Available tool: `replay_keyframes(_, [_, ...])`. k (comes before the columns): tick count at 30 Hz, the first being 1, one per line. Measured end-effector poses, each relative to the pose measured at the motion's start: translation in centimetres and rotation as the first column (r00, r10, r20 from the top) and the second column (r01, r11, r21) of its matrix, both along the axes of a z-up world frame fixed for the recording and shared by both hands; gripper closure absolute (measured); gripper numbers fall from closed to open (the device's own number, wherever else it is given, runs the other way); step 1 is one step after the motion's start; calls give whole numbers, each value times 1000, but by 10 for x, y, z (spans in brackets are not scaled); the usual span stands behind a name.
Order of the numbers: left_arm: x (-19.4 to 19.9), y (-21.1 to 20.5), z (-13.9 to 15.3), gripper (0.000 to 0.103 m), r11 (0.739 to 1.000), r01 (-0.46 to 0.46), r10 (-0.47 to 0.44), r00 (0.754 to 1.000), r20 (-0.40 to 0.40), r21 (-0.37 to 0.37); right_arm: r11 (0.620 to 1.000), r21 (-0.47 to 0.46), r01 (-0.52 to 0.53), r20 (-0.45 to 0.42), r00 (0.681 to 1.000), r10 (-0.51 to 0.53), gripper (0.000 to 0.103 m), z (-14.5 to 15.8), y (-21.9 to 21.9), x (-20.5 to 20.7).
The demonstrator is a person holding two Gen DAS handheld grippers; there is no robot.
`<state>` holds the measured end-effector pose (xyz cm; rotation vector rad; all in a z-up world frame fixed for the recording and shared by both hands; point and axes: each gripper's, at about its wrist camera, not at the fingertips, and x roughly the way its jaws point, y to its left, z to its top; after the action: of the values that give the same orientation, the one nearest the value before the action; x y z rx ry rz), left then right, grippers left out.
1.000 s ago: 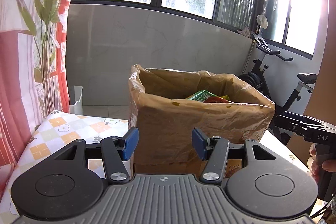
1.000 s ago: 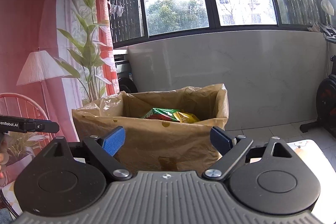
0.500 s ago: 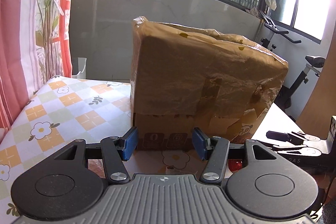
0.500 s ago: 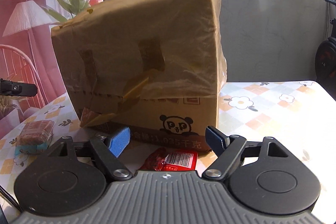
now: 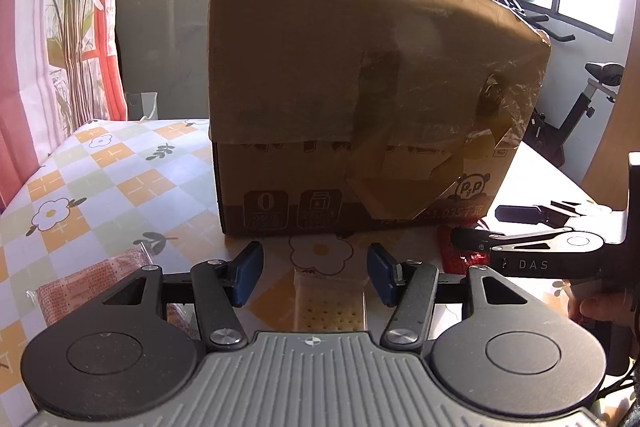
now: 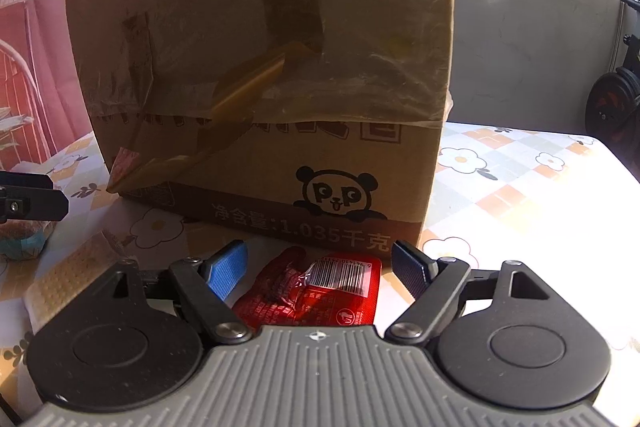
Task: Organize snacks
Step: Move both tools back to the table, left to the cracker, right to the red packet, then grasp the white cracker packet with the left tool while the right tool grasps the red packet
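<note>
Left gripper [image 5: 314,273] spread over a cracker pack [image 5: 330,307]; right gripper [image 6: 320,267] spread over a red packet [image 6: 316,295], box [image 6: 280,67] ahead.

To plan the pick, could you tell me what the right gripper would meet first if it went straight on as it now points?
Probably the red snack packet lying between the open right gripper fingers, before the cardboard box.

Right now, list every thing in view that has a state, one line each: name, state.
cardboard box: upright on the table, lined with a brown bag folded over its sides.
red snack packet: flat on the table, between the open jaws, ungripped.
cracker packet: flat, between the open jaws, ungripped.
left gripper: open, empty.
right gripper: open, empty.
cupcake: upright on the table.
</note>
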<state>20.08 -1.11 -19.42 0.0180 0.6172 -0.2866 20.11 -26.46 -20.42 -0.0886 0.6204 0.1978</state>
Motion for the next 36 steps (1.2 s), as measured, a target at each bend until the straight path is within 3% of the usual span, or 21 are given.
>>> replay_keyframes(7, [-3, 0, -11, 43, 1000, -4, 4, 1000, -20, -6, 998, -55, -44, -19, 999, 43, 22, -7, 10, -4])
replay_keyframes(11, [-7, -6, -19, 36, 1000, 6, -5, 999, -36, 16, 999, -38, -31, -39, 999, 29, 24, -7, 6, -3])
replay_keyframes(18, [-6, -6, -31, 35, 1000, -7, 9, 997, -81, 17, 1000, 17, 20, -49, 999, -20, 24, -4, -6, 0])
replay_keyframes(26, [-8, -11, -39, 36, 999, -7, 12, 995, -103, 46, 1000, -23, -9, -67, 998, 7, 24, -9, 3, 6])
replay_keyframes(32, [-10, -11, -41, 40, 999, -9, 14, 995, -96, 46, 999, -43, -15, -82, 997, 12, 24, -13, 8, 10])
replay_keyframes(34, [-11, -10, -40, 51, 999, -14, 17, 995, -98, 30, 999, -44, -16, -83, 997, 12, 24, -14, 8, 10])
replay_keyframes(36, [-11, -8, -39, 54, 1000, -24, 24, 994, -109, 3, 999, -49, -19, -83, 996, 15, 24, -14, 9, 10])
